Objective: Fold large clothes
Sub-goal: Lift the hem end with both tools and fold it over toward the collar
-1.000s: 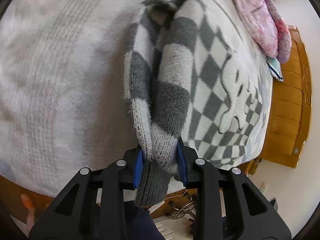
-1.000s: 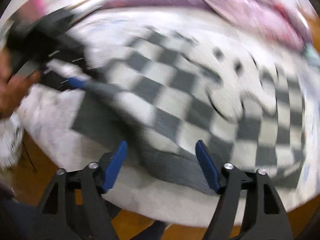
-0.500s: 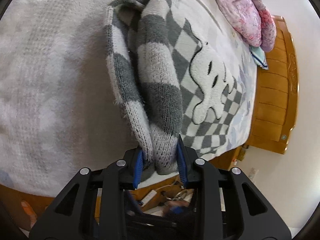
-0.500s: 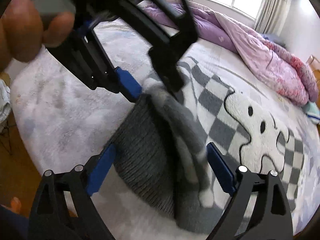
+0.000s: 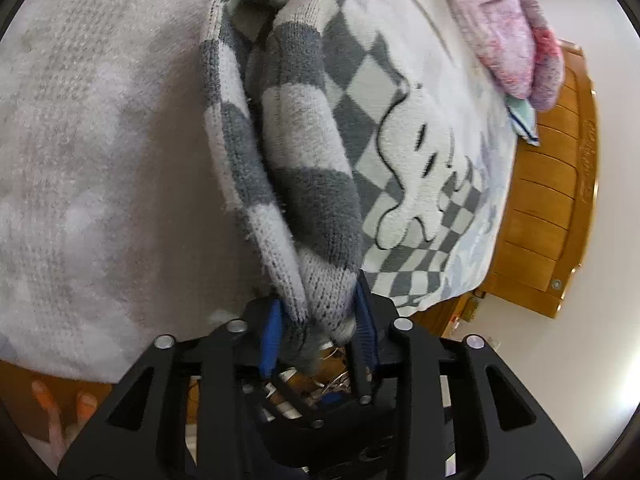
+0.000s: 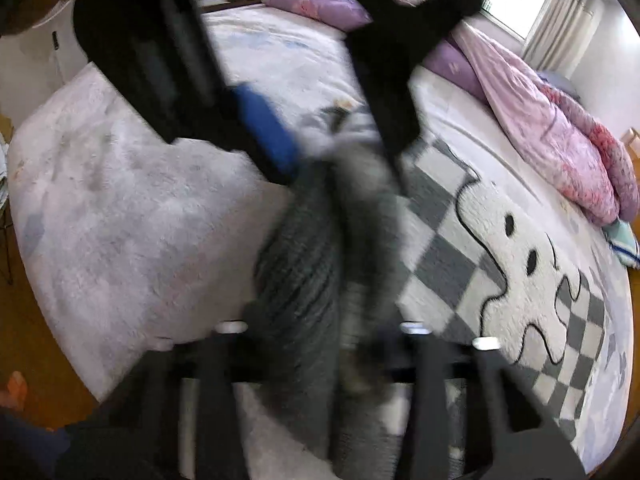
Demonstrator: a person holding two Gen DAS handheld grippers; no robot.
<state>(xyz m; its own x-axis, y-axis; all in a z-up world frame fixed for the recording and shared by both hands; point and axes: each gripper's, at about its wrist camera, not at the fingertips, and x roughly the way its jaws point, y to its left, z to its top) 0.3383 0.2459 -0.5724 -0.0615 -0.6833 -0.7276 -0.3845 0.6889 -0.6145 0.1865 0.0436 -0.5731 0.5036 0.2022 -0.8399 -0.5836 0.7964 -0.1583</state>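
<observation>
My left gripper (image 5: 318, 324) pinches the bunched grey-and-white checked sweater (image 5: 296, 152); my right gripper's (image 6: 320, 344) grip is lost in blur.

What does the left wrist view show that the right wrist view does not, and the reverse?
Only the left wrist view shows the left gripper pinching the checkered sweater sharply, and the wooden bed frame. Only the right wrist view shows the window, the purple pillow and the blurred right gripper. Both show the sweater's white cartoon patch and the pink quilt.

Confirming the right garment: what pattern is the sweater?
Grey-and-white checkerboard sweater, clearest in the left wrist view.
</observation>
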